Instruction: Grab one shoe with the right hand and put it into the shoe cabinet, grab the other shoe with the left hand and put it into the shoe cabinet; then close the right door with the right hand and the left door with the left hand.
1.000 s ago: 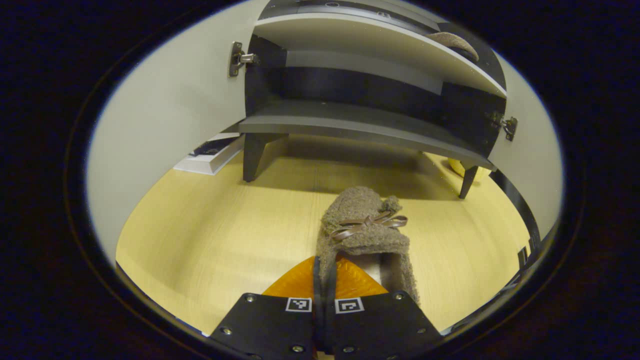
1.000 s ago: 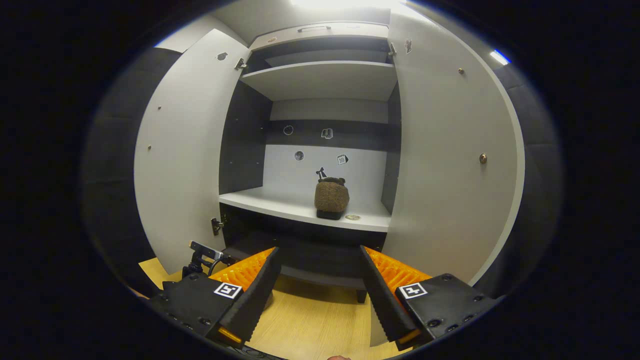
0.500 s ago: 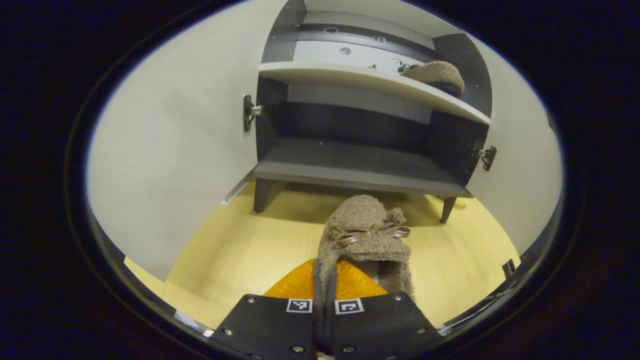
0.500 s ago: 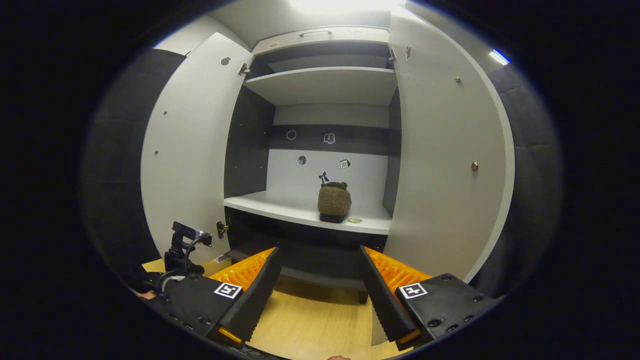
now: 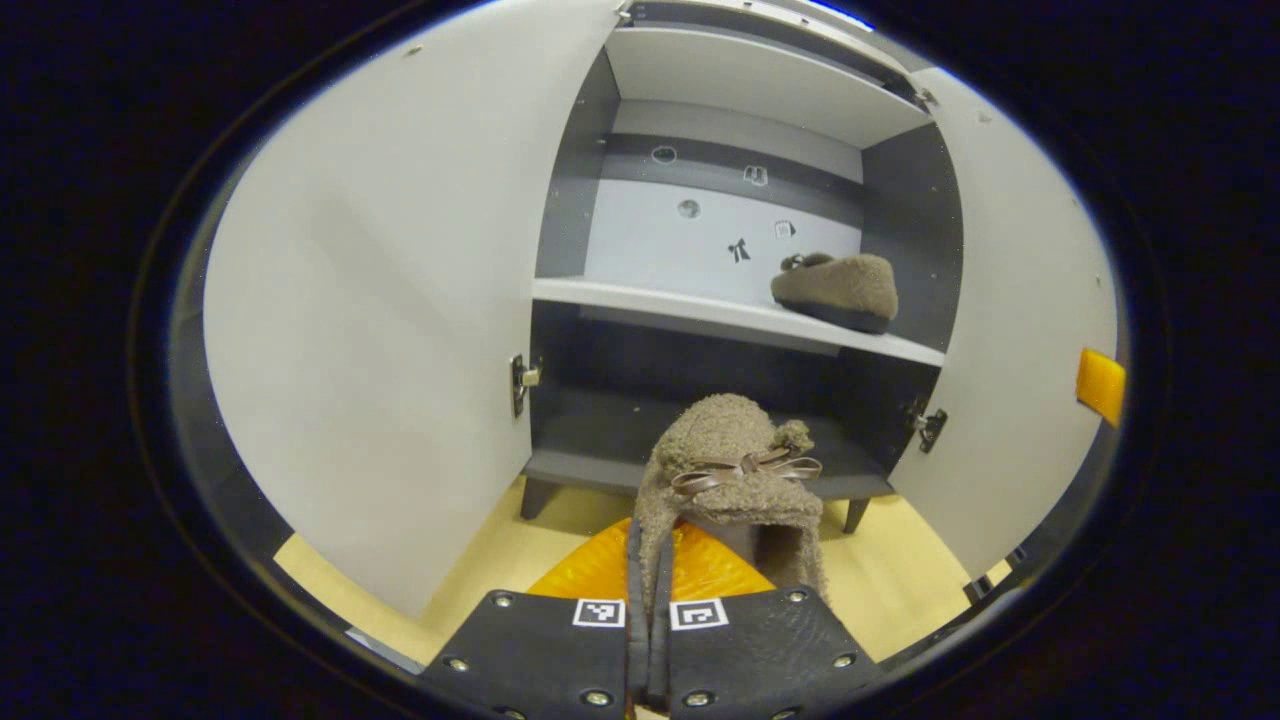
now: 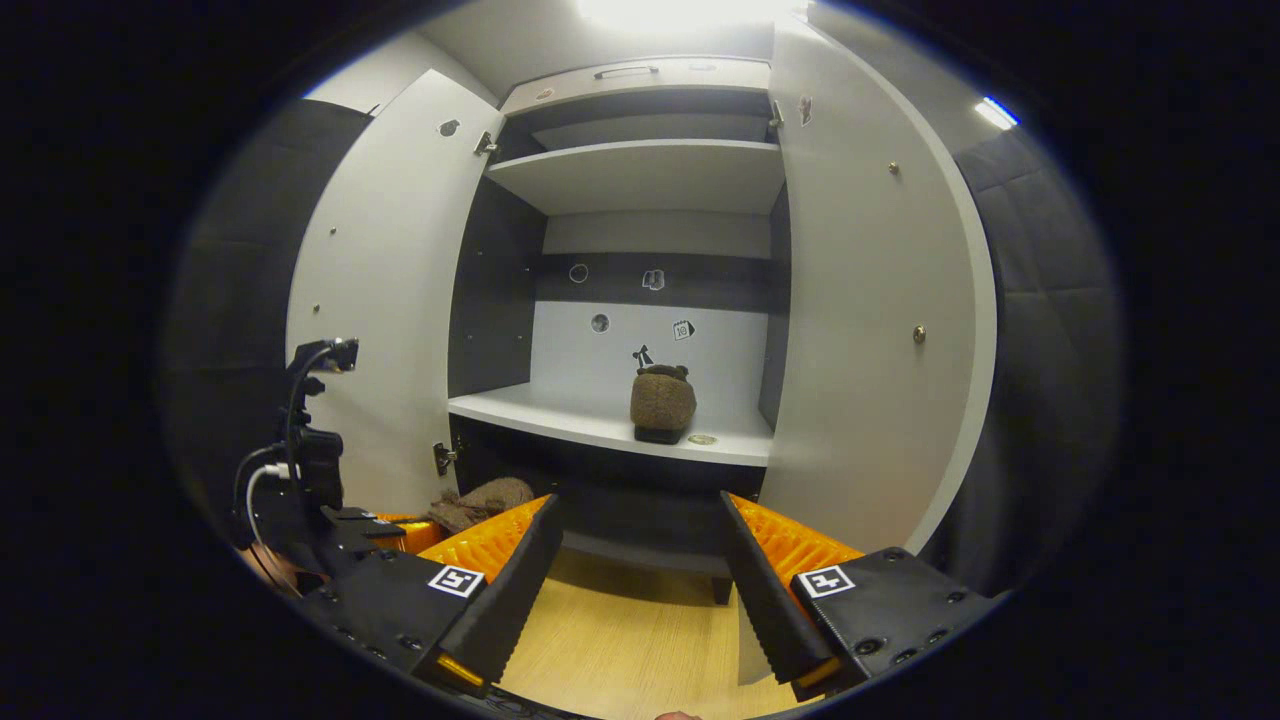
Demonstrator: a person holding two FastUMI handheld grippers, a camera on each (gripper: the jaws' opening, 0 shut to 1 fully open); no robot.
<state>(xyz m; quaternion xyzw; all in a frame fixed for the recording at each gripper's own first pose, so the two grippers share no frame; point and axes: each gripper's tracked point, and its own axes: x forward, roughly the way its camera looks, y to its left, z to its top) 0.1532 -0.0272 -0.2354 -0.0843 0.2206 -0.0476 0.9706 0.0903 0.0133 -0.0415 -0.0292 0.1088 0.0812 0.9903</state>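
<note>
My left gripper (image 5: 650, 545) is shut on the heel wall of a fuzzy brown shoe (image 5: 735, 465) with a bow, holding it in the air in front of the shoe cabinet's (image 5: 745, 210) lower shelf. The other fuzzy shoe (image 5: 838, 290) lies on the middle shelf at the right. In the right gripper view that shoe (image 6: 663, 400) sits on the same shelf straight ahead. My right gripper (image 6: 638, 500) stands open and holds nothing, well back from the cabinet. At its lower left the held shoe (image 6: 488, 497) shows with the left gripper (image 6: 395, 525).
Both cabinet doors stand wide open: the left door (image 5: 380, 330) and the right door (image 5: 1020, 330), also the left door (image 6: 390, 300) and right door (image 6: 870, 320). A small round thing (image 6: 702, 439) lies beside the shelved shoe. Light wooden floor (image 6: 620, 640) runs below the cabinet's legs.
My left gripper has risen with the shoe and tilted up, so the middle shelf has come into view ahead. The right gripper has barely moved; the left gripper and its shoe have come further into its view.
</note>
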